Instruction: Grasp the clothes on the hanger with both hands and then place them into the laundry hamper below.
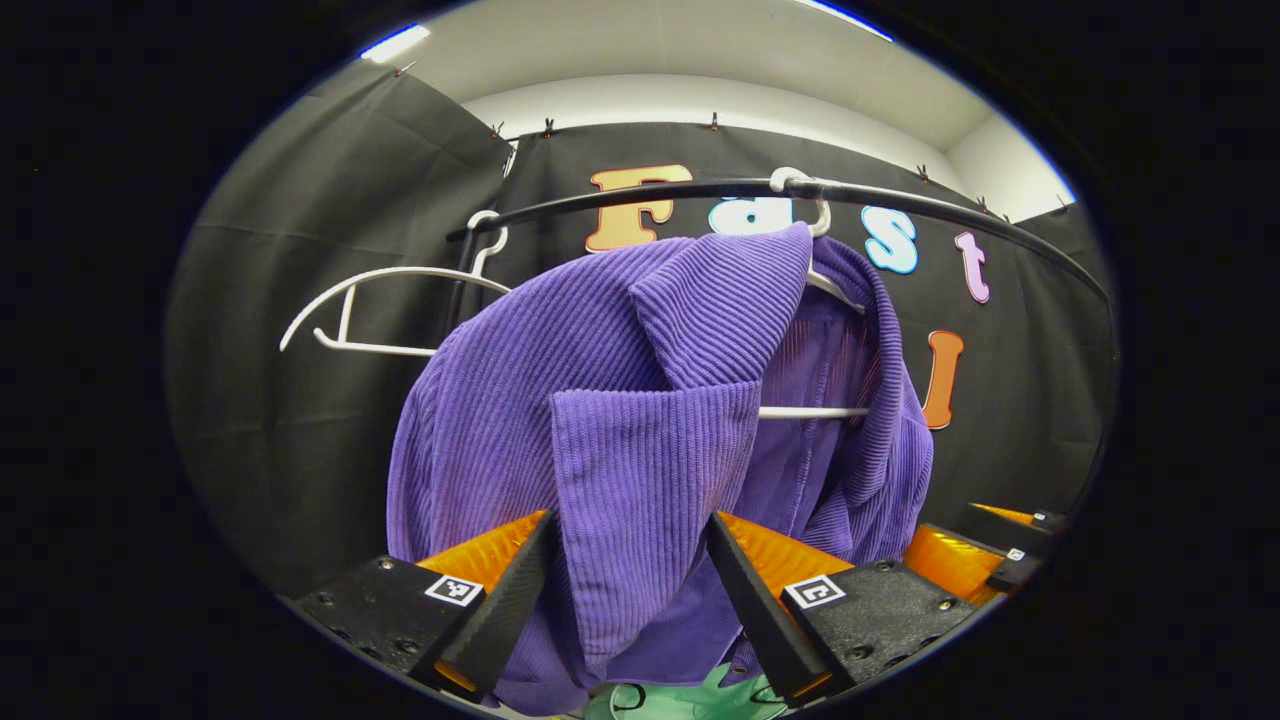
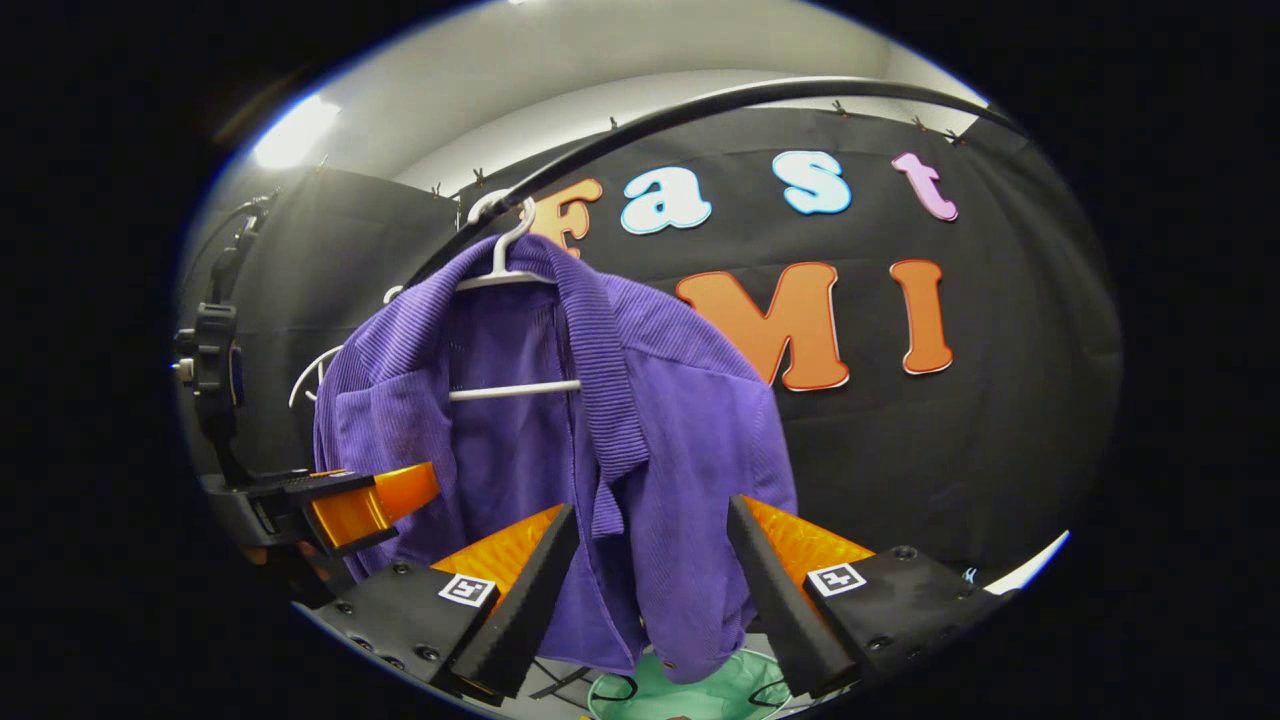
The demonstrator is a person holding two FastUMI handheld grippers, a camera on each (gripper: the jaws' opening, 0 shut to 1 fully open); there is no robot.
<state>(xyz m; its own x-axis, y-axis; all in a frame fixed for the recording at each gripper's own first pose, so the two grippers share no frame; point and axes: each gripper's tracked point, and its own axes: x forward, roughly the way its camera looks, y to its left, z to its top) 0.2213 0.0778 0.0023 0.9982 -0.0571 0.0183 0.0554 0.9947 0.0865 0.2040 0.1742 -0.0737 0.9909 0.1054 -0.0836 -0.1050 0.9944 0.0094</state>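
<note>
**Both grippers lined up on the hanging jacket, neither closed yet**

We see the purple ribbed corduroy jacket [image 1: 640, 420] draped over a white plastic hanger [image 2: 510, 390], whose hook sits on the curved black rail [image 1: 900, 200] near the rail's middle. A second, empty white hanger [image 1: 380, 310] hangs toward the rail's far end in the left gripper view. The jacket hangs open at the front, so each front panel offers a loose free edge, which we judge is why one gripper faces each side of it.

In the left gripper view, the left gripper [image 1: 632, 560] has its jaws spread wide, with a fold of the jacket's front panel hanging between the fingers; we cannot tell whether the cloth touches either pad, and nothing is clamped. In the right gripper view, the right gripper [image 2: 650, 560] is likewise wide open, the other panel's lower edge between its fingers, ungripped.

Both grippers point roughly level and forward at the jacket's lower half, side by side.

The green laundry hamper [image 2: 700, 690] shows below the jacket's hem, under the rail. We judge the grasp not yet made.
</note>
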